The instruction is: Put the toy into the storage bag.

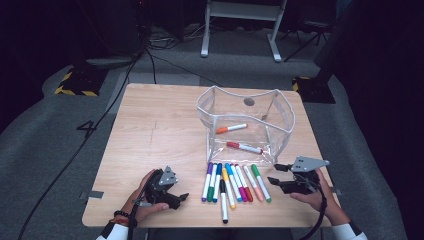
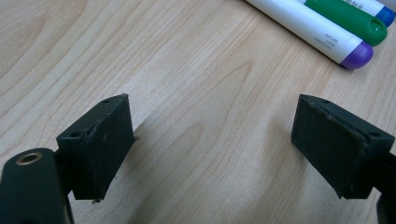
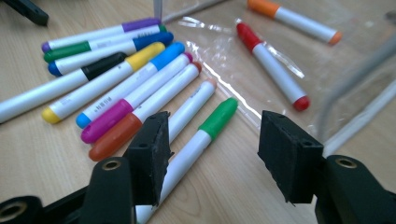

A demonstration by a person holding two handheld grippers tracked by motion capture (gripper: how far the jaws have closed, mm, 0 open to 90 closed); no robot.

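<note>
Several coloured markers (image 1: 232,182) lie side by side near the table's front edge. Behind them stands a clear pouch (image 1: 283,116) with white trim, holding an orange marker (image 1: 231,128) and a red marker (image 1: 244,147). My right gripper (image 1: 274,173) hovers open just right of the row. In the right gripper view its jaws (image 3: 212,149) straddle the green-capped marker (image 3: 201,135) without touching it; the red marker (image 3: 271,65) lies beyond in the pouch. My left gripper (image 1: 179,199) rests open left of the row, with bare wood between its jaws (image 2: 210,149) and a purple-capped marker (image 2: 317,35) ahead.
The wooden table (image 1: 150,130) has bare room on its left half and behind the pouch. Cables trail over the grey floor (image 1: 65,130) at the left, and a white stand (image 1: 240,25) is beyond the far edge.
</note>
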